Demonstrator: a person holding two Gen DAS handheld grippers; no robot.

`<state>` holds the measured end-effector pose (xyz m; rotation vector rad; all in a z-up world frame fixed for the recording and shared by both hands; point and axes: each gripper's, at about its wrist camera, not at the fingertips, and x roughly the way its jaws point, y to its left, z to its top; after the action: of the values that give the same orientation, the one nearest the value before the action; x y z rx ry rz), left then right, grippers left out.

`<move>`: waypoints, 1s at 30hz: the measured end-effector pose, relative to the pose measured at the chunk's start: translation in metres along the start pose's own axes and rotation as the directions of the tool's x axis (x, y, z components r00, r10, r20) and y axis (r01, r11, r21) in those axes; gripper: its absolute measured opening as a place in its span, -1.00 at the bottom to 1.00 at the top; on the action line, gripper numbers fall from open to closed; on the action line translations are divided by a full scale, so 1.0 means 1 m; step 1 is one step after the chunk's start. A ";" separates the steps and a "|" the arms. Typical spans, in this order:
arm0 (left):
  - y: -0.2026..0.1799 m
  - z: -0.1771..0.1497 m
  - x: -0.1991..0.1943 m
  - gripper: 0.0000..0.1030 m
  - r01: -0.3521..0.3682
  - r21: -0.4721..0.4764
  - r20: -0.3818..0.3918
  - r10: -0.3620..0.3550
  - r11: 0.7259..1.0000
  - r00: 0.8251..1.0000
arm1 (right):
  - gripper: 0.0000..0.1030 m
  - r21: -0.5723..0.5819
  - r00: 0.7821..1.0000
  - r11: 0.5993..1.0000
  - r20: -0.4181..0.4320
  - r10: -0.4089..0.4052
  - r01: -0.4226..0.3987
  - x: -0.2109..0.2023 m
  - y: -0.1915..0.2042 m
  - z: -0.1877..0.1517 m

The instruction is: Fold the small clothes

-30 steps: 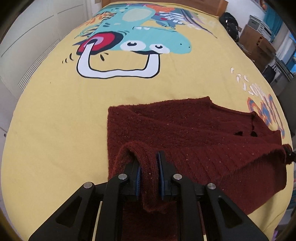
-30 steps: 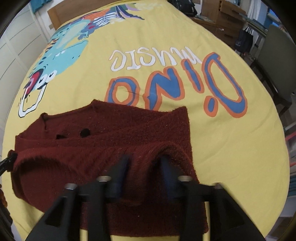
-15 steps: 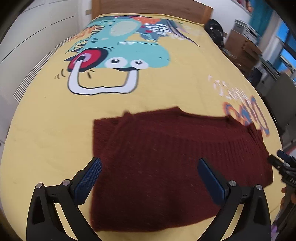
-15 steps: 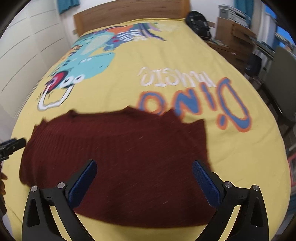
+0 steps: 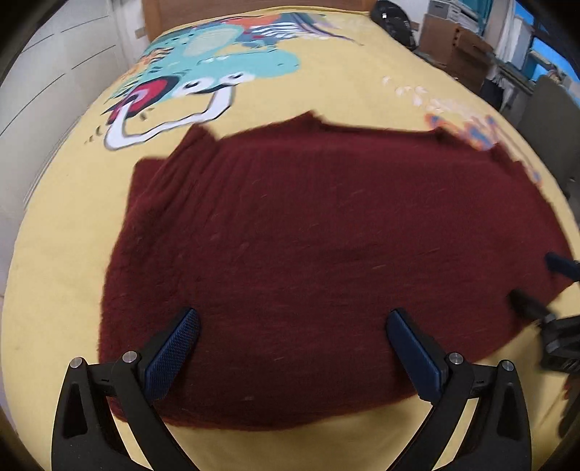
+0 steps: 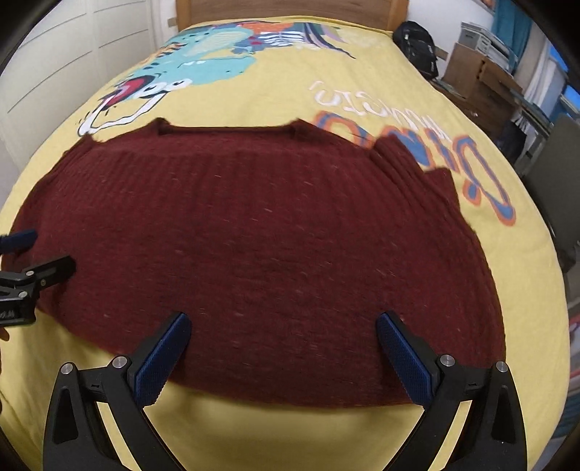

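Note:
A dark red knitted sweater [image 5: 326, 253] [image 6: 261, 246] lies spread flat on the yellow bedspread [image 5: 65, 224] [image 6: 482, 119], folded across so it forms a wide band. My left gripper [image 5: 291, 326] hangs wide open over its near left part, blue pads apart, nothing between them. My right gripper [image 6: 281, 328] is also wide open above the sweater's near edge, holding nothing. Each gripper shows at the other view's edge: the right one [image 5: 543, 290] at the sweater's right end, the left one [image 6: 32, 253] at its left end.
The bedspread carries a teal dinosaur print [image 5: 217, 69] and orange-blue lettering [image 6: 427, 145]. A wooden headboard [image 6: 290, 9] closes the far end. White wardrobe doors [image 5: 47, 72] stand left; cardboard boxes [image 6: 478, 76], a black bag [image 6: 417, 43] and a chair [image 6: 558, 163] crowd the right side.
Both grippers let go of the folded sweater edge and opened wide. The fold has dropped flat, and both grippers pulled back toward the near edge of the bed.

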<state>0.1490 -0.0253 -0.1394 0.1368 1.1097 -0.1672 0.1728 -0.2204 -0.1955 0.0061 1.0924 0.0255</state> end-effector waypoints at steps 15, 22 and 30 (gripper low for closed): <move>0.030 -0.008 0.008 0.99 0.046 -0.055 0.012 -0.045 0.997 0.999 | 0.99 0.155 0.998 0.986 -0.002 0.070 -0.068 0.012 -0.062 -0.020; 0.036 -0.003 0.003 0.98 0.093 -0.025 -0.061 -0.094 0.995 0.994 | 0.99 0.087 0.999 0.996 -0.038 0.037 -0.033 0.003 -0.050 -0.015; 0.071 0.008 -0.044 0.98 0.117 -0.102 -0.005 -0.118 0.988 0.993 | 0.99 0.007 0.999 1.000 -0.019 -0.026 0.026 -0.037 -0.033 -0.023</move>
<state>0.1514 0.0458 -0.0946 -0.0192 1.1356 -0.2153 0.1362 -0.2542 -0.1733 -0.0018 1.1117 -0.0020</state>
